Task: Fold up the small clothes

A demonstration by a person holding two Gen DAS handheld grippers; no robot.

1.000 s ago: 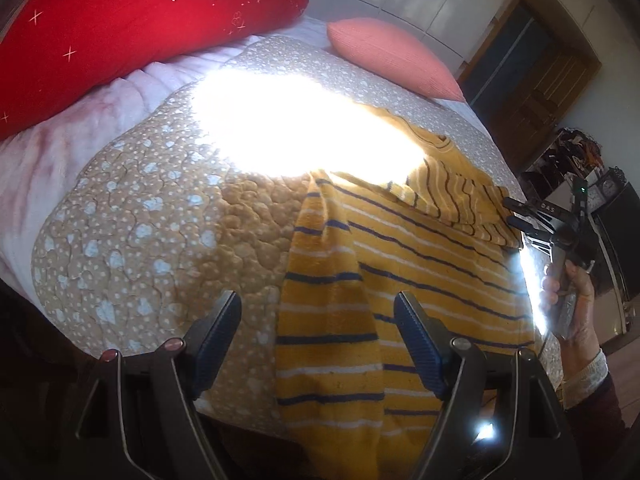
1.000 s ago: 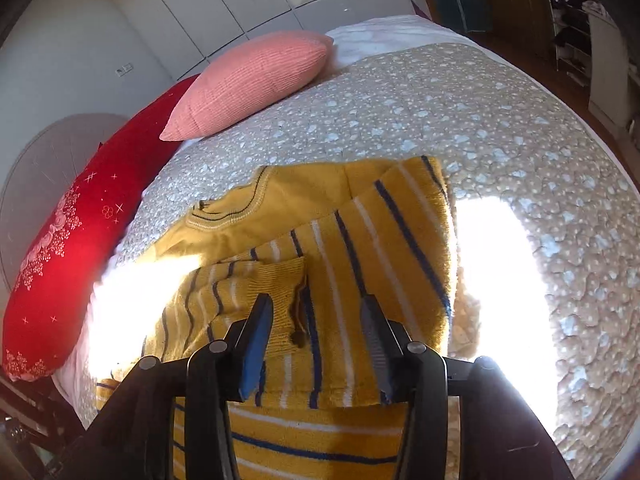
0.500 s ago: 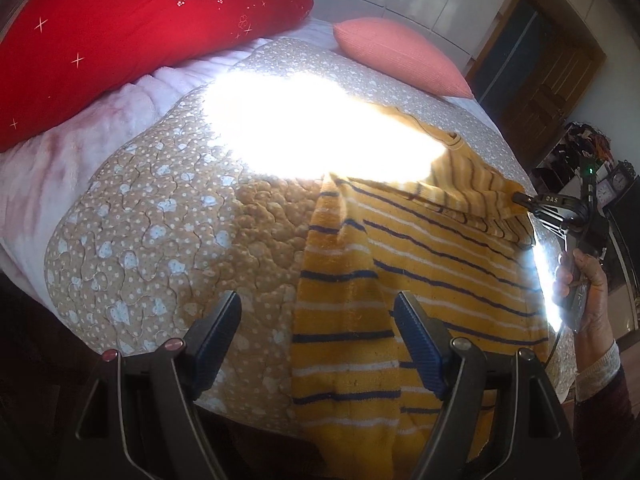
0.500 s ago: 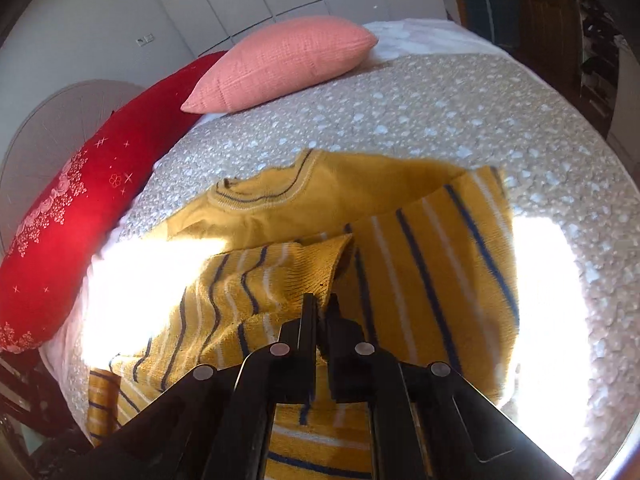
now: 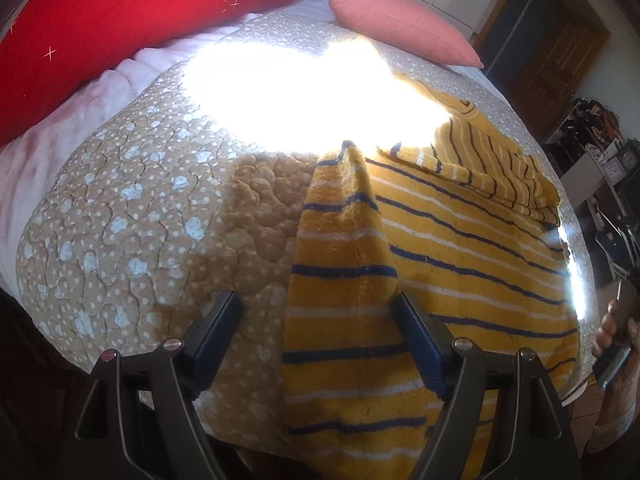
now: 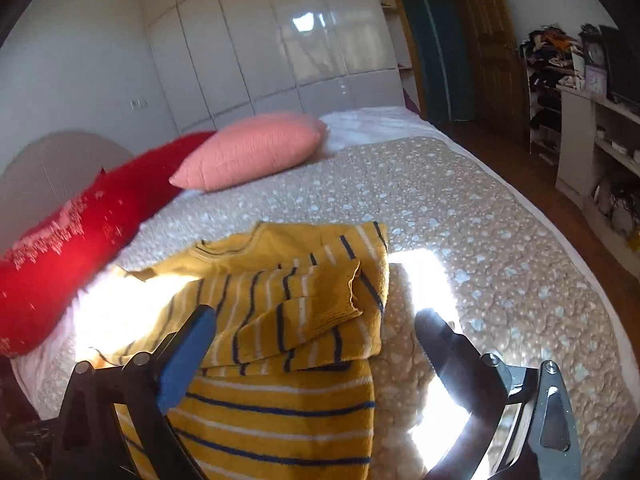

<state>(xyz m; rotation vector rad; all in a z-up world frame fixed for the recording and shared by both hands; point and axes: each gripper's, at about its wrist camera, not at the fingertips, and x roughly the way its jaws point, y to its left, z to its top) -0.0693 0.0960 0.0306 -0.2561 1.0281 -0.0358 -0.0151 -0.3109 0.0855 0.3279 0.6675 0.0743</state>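
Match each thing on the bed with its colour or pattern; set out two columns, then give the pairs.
Things:
1. sweater
2. long pillow
3. small cushion
4. quilt

Descriptions:
A. plain pink
B. beige with pale dots
C. yellow with blue and white stripes
D. red with white flower print

Pairs: 1-C, 2-D, 3-A, 4-B

Bed with beige quilted cover (image 6: 460, 216), red pillow (image 5: 120, 12) and pink pillow (image 6: 252, 152) at the head. Glossy white wardrobe (image 6: 280, 40) behind, wooden door (image 6: 492, 48), wood floor (image 6: 532, 176), cluttered white shelves (image 6: 592, 132). Hard sunlight patch (image 5: 312, 92) on the cover.
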